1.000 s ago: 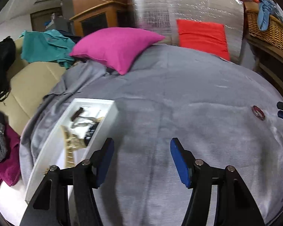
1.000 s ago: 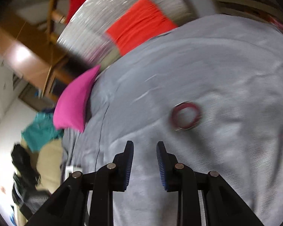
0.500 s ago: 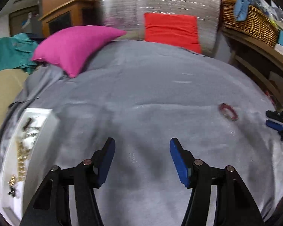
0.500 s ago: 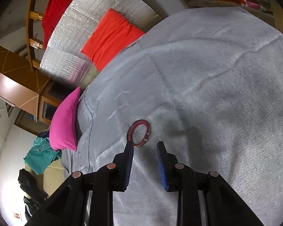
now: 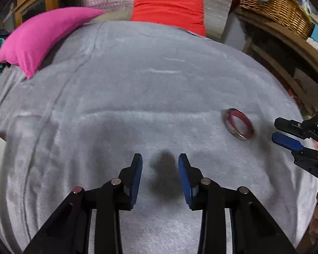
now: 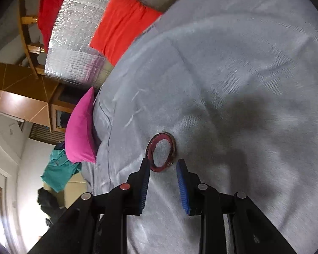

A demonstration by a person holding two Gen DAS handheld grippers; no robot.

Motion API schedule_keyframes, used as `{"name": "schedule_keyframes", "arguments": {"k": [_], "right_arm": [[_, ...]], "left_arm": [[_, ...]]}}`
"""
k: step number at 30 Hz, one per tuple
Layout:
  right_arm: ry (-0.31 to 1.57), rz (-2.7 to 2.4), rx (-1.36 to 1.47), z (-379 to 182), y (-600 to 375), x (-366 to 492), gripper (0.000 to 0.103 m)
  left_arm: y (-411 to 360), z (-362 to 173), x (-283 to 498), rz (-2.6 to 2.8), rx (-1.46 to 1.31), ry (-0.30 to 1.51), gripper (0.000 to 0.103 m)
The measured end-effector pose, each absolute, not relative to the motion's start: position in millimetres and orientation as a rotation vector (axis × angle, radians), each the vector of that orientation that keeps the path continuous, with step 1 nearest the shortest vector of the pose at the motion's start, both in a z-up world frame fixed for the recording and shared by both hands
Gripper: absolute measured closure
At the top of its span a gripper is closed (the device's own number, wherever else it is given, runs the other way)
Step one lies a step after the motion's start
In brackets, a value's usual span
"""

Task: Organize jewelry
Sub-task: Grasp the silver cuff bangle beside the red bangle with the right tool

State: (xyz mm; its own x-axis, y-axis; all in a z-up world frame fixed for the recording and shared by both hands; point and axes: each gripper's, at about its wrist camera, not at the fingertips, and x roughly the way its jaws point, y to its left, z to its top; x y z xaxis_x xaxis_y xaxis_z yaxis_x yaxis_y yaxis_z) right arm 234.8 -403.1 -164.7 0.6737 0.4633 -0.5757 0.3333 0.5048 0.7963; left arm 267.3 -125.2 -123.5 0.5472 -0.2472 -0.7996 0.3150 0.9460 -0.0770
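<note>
While one red bangle (image 6: pixel 161 152) lies on grey blanket (image 6: pixel 243 84), right gripper (image 6: pixel 162 165) parted around it, left gripper (image 5: pixel 160 162) closing, empty.

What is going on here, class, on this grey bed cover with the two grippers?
A person with a gripper in each hand is tidying jewelry. The right gripper sits right at a red bangle lying flat on the grey blanket; its near rim is at the fingertips, but the pads are not pressing on it. The left gripper is closing on nothing, above bare blanket to the bangle's left.
</note>
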Motion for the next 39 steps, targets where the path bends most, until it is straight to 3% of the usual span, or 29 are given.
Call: {"name": "schedule_keyframes", "arguments": {"k": [20, 23, 27, 29, 30, 34, 39], "right_arm": [[0.926, 0.015, 0.982, -179, -380, 280, 0.072], [0.868, 0.137, 1.071, -172, -377, 279, 0.070], [0.617, 0.490, 0.967, -102, -355, 255, 0.070], [0.553, 0.492, 0.920, -86, -356, 242, 0.055], [0.572, 0.402, 0.881, -88, -359, 241, 0.042], [0.713, 0.259, 0.983, -129, -371, 258, 0.040], [0.777, 0.197, 0.941, -138, -365, 269, 0.042]], "left_arm": [[-84, -114, 276, -0.171, 0.129, 0.867, 0.067], [-73, -113, 278, -0.149, 0.126, 0.869, 0.067], [-51, -106, 283, -0.112, 0.068, 0.867, 0.067], [-41, -105, 286, -0.101, 0.033, 0.874, 0.067], [-37, -106, 287, -0.099, 0.017, 0.882, 0.067], [-39, -111, 287, -0.104, 0.023, 0.907, 0.067], [-52, -111, 285, -0.140, 0.044, 0.899, 0.067]]}}
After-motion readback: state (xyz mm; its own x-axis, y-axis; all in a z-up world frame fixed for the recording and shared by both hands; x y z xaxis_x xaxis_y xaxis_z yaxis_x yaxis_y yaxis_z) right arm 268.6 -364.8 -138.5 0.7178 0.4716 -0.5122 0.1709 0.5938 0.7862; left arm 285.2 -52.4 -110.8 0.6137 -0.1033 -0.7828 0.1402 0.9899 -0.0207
